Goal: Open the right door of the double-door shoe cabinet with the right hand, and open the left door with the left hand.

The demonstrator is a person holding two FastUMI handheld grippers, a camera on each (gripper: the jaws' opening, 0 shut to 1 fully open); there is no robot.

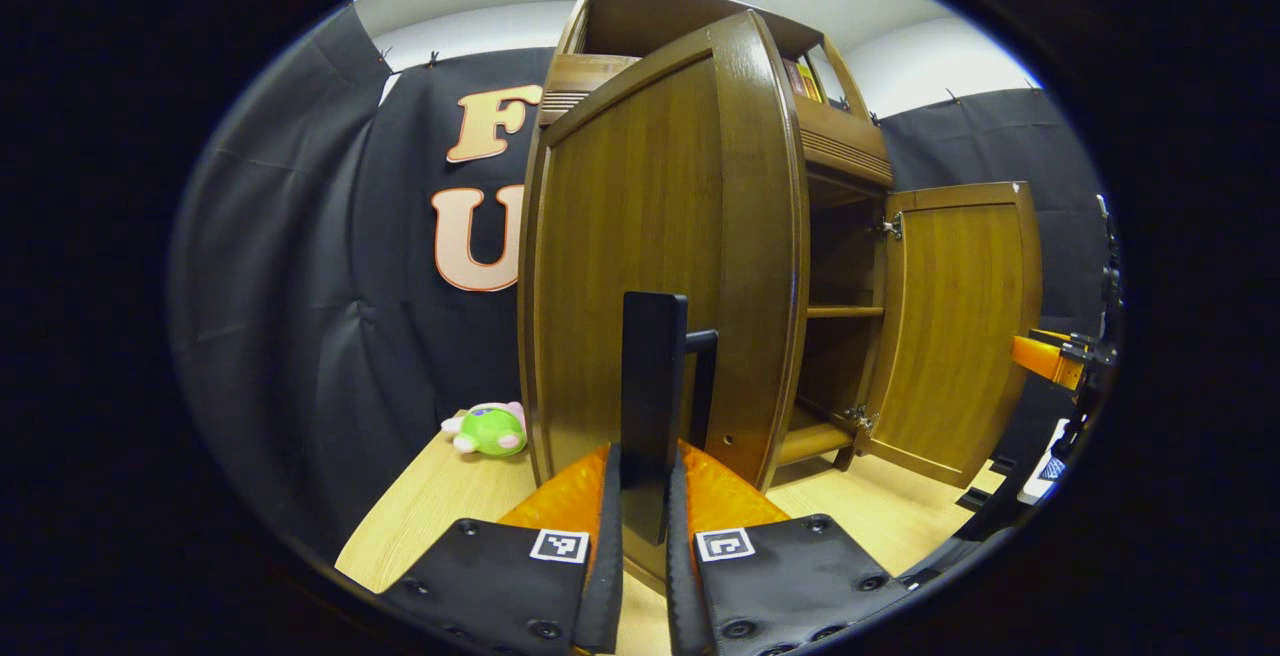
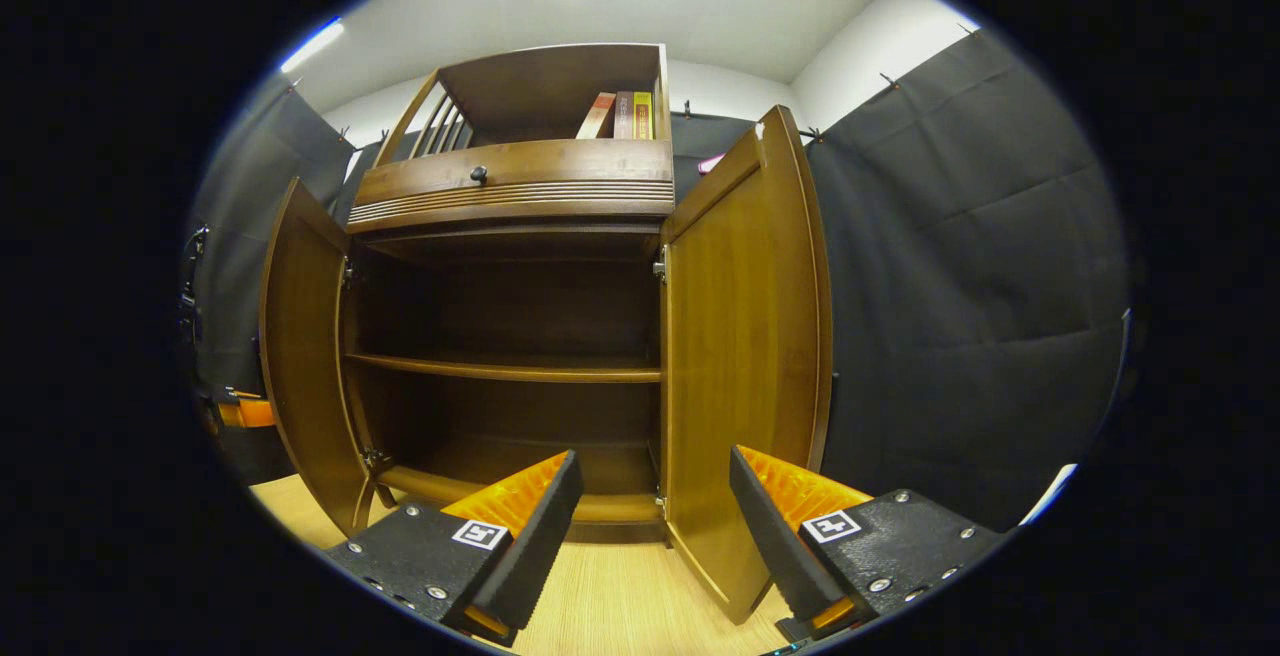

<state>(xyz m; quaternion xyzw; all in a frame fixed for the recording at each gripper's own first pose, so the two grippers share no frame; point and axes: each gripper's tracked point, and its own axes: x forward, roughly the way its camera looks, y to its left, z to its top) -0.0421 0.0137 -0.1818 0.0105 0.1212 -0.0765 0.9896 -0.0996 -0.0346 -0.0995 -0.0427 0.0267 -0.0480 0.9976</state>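
- The shoe cabinet (image 2: 510,196) stands upright on the wooden tabletop (image 2: 610,596), both doors swung out.
- Left door (image 1: 650,266): its tall black handle (image 1: 652,376) runs vertically, lower end hidden between the left tongs (image 1: 645,506), which are closed on it.
- Right door (image 2: 745,356): edge-on, handle hidden.
- Right tongs (image 2: 655,526): wide apart, holding nothing.
- Shelves inside are dark.
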